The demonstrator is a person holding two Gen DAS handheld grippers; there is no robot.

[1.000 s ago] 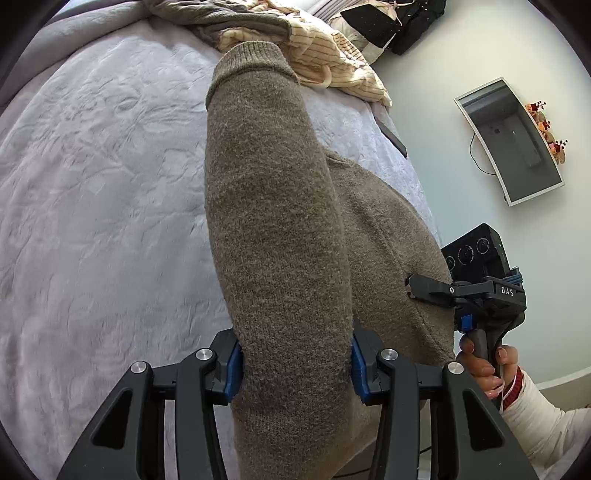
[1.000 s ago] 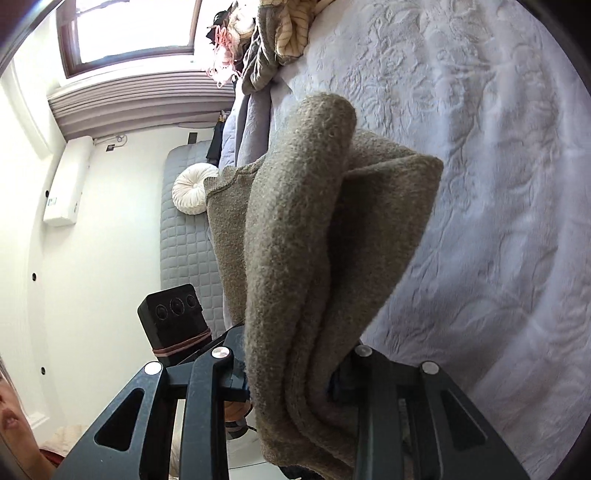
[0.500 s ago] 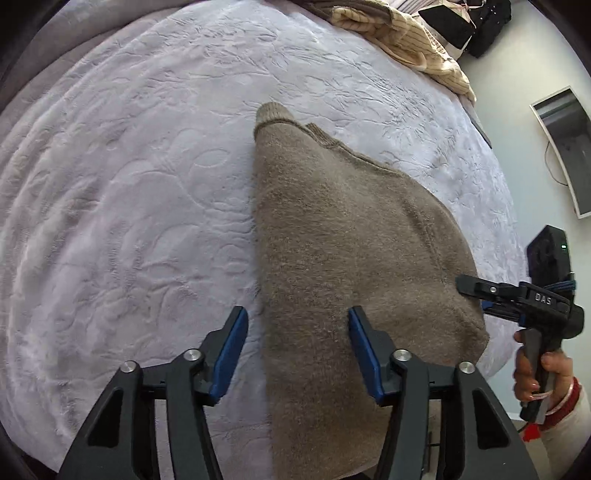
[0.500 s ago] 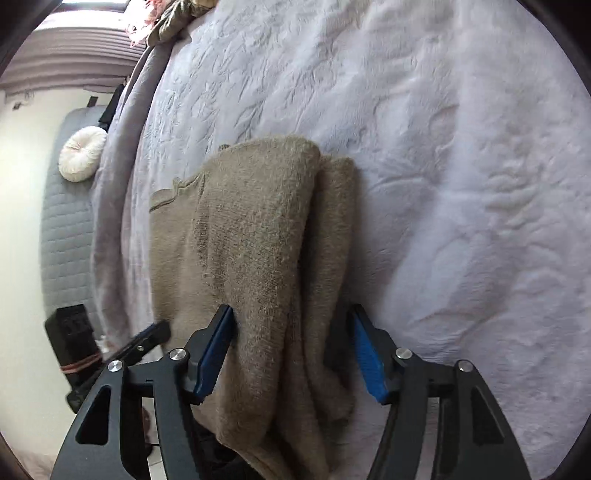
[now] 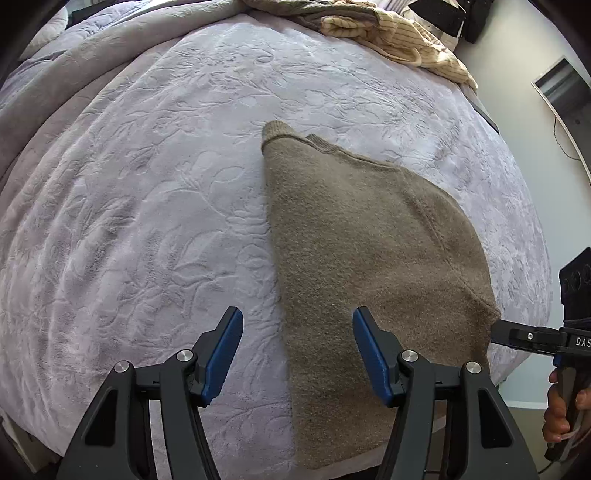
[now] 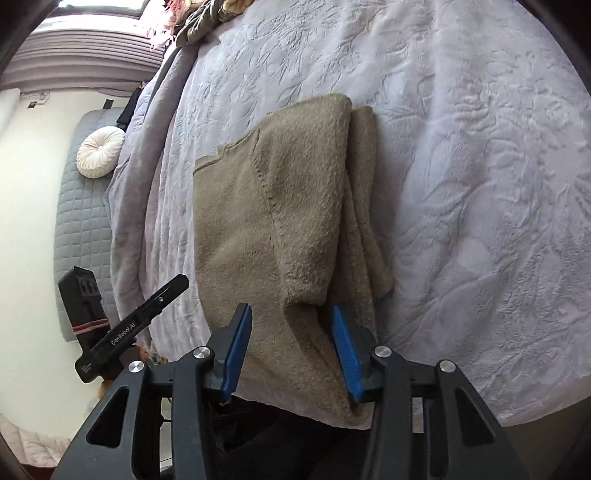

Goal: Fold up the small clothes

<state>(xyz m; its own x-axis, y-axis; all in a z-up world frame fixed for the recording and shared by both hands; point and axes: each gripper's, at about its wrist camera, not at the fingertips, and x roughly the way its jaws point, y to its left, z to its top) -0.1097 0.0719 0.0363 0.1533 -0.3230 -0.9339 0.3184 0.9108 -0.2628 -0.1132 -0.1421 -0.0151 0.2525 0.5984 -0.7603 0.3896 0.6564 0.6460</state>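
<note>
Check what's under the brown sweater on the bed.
The brown sweater lies folded on the embossed lavender bedspread. In the right wrist view, another folded layer of it shows beneath its top layer. Anything else underneath is covered.

Soft daylight on my feeds, sharp but heavily fisheyed

I get bright light from the window (image 6: 99,7) top left in the right view, slightly blown out. The bedspread (image 5: 147,206) bulges, corners go black, and the sweater (image 6: 280,206) casts soft shadows.
</note>
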